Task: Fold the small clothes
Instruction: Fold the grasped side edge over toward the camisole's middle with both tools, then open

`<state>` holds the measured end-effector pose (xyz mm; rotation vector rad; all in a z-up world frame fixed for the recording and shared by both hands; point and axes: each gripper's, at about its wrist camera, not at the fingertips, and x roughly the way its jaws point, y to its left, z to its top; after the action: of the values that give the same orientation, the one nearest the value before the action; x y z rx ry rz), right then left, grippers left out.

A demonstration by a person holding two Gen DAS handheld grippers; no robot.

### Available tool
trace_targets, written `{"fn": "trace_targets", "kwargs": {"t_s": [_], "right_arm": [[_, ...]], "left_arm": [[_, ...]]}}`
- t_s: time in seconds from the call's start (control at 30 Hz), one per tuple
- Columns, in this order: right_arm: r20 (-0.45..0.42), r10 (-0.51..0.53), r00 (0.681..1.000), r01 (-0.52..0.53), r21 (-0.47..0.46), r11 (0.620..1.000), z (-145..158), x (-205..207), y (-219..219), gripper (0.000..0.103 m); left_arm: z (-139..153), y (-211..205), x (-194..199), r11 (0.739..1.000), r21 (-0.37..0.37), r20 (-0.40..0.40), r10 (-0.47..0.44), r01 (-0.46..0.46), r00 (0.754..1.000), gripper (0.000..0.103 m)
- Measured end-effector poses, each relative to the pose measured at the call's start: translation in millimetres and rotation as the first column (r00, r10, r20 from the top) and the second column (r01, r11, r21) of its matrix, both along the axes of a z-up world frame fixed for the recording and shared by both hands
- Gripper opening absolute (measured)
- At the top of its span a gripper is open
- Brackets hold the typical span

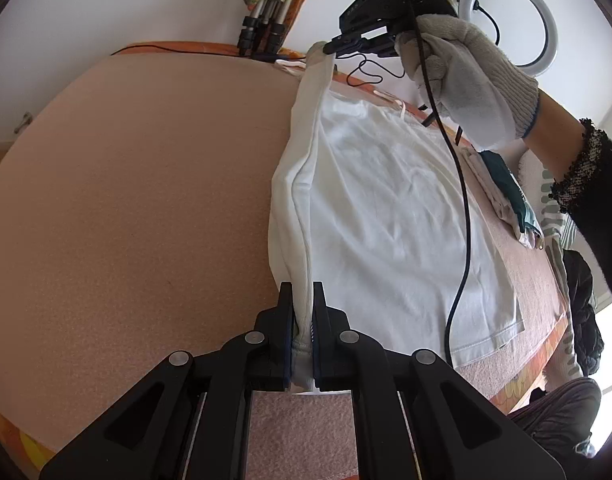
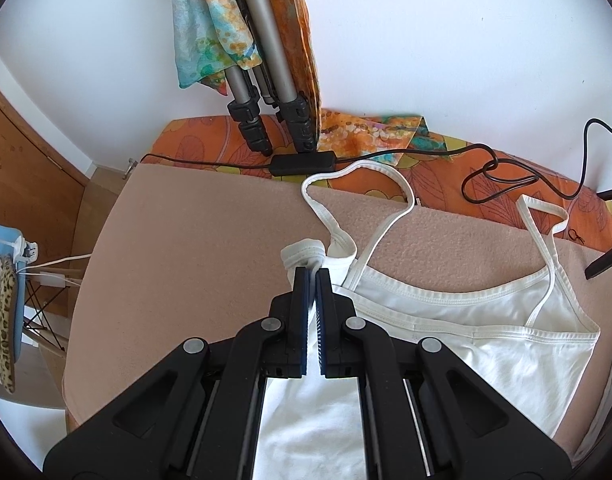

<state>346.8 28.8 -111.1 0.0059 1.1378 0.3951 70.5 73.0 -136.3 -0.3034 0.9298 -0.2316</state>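
With both the left gripper (image 1: 302,300) and right gripper (image 2: 312,280) clamped on the white top's (image 1: 386,200) edge, uneven pulling could skew the fold.

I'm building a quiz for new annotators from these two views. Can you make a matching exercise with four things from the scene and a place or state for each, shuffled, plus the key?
Things:
1. white top
2. left gripper
3. tripod
4. ring light

Places or states:
A. stands at the wall behind the bed, with a colourful cloth hung on it
B. lies on the beige blanket, one side lifted into a fold
C. shows behind the gloved hand
D. shut on the top's hem end

Pairs: 1-B, 2-D, 3-A, 4-C
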Motion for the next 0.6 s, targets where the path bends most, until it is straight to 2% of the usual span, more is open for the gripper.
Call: {"fn": "trace_targets", "kwargs": {"t_s": [0.1,0.23,0.43,0.6], "right_arm": [[0.007,0.001,1.0,-0.001,-0.011,1.0,4,-1,-6,0.004],[0.011,-0.001,1.0,0.001,-0.018,1.0,6,-3,-19,0.004],[-0.017,-0.032,0.999,0.031,-0.024,0.999,-10,-6,-46,0.004],[-0.045,-0.062,0.997,0.06,-0.046,0.997,-32,-5,-63,0.004]], "left_arm": [[15,-18,-6,0.998,0.007,0.047,-0.063,0.063,0.997,0.006],[23,-47,-9,0.988,-0.004,0.06,-0.151,0.152,0.987,0.006],[19,-80,-7,0.971,0.017,0.037,-0.239,0.238,0.97,0.006],[8,-91,-5,0.964,0.014,-0.002,-0.266,0.266,0.964,0.006]]}}
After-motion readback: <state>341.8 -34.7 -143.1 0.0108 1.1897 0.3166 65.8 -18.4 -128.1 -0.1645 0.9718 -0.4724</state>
